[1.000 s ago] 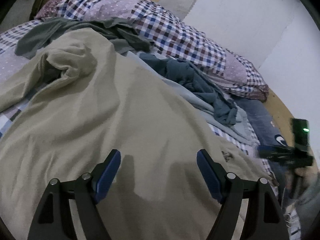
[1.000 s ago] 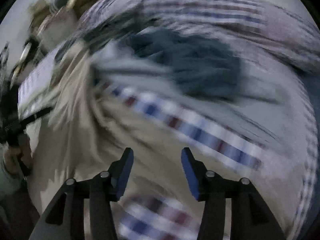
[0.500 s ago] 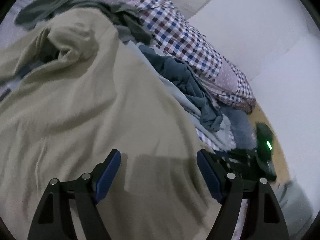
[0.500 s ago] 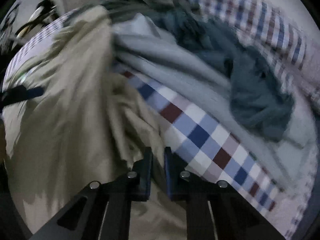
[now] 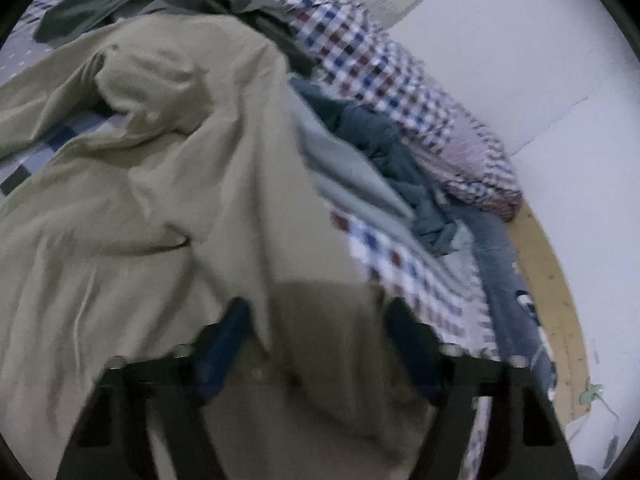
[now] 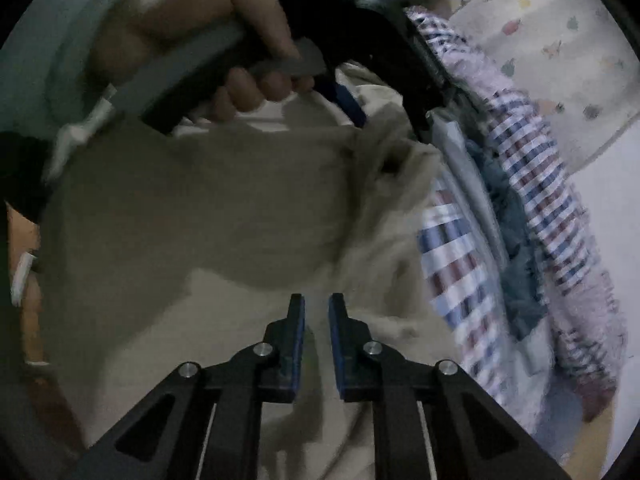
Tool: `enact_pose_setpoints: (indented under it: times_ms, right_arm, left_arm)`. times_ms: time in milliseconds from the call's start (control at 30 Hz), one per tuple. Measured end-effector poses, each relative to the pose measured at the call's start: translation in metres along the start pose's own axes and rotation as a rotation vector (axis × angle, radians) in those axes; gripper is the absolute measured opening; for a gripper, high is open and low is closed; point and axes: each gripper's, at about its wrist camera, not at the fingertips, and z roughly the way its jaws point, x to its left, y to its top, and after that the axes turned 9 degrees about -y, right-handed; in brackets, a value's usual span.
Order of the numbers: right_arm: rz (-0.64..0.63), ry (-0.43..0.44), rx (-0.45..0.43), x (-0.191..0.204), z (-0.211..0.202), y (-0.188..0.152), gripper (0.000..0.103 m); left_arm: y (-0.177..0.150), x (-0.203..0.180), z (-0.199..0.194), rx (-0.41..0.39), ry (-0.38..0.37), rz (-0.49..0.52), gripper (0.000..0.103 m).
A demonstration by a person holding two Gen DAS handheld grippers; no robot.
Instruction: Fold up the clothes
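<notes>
The beige garment is lying rumpled across the checked bedsheet, beside a heap of other clothes. The right gripper is pinching a fold of it, fingers nearly together with cloth between them. The left gripper is hanging wide open over the fabric — gripping nothing. It looks like a lift or a fold-over in hand; next, the left likely needs to be closing on an edge.

The bed was covered by a checked sheet; a beige garment, grey-blue clothes and jeans were strewn across it.
</notes>
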Motion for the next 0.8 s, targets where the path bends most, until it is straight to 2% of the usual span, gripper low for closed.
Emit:
enact_pose_setpoints:
  times_ms: [33,100,133,267,400,767,800]
  right_arm:
    - [0.024,0.026,-0.01,-0.005,-0.003,0.002,0.019]
    - [0.12,0.052,-0.043,-0.027,-0.012,0.006,0.032]
    - [0.17,0.064,-0.061,-0.038,-0.016,0.007,0.034]
    - [0.389,0.083,-0.095,-0.092,-0.009,0.018,0.038]
    - [0.494,0.125,-0.057,-0.126,0.017,0.036,0.041]
    - [0.85,0.664,0.056,-0.207,0.121,0.045,0.043]
    - [0.853,0.681,0.066,-0.207,0.126,0.045,0.043]
  left_arm:
    - [-0.001,0.004,0.001,0.007,0.014,-0.017,0.036]
    - [-0.001,0.015,0.0,0.008,0.021,-0.067,0.026]
    - [-0.002,0.02,-0.001,0.008,0.023,-0.088,0.022]
    - [-0.003,0.026,-0.007,0.009,0.02,-0.139,0.015]
    - [-0.005,0.025,-0.006,0.021,0.033,-0.125,0.012]
    - [-0.007,0.028,-0.012,0.047,0.037,-0.106,0.011]
    - [-0.008,0.029,-0.012,0.049,0.037,-0.104,0.011]
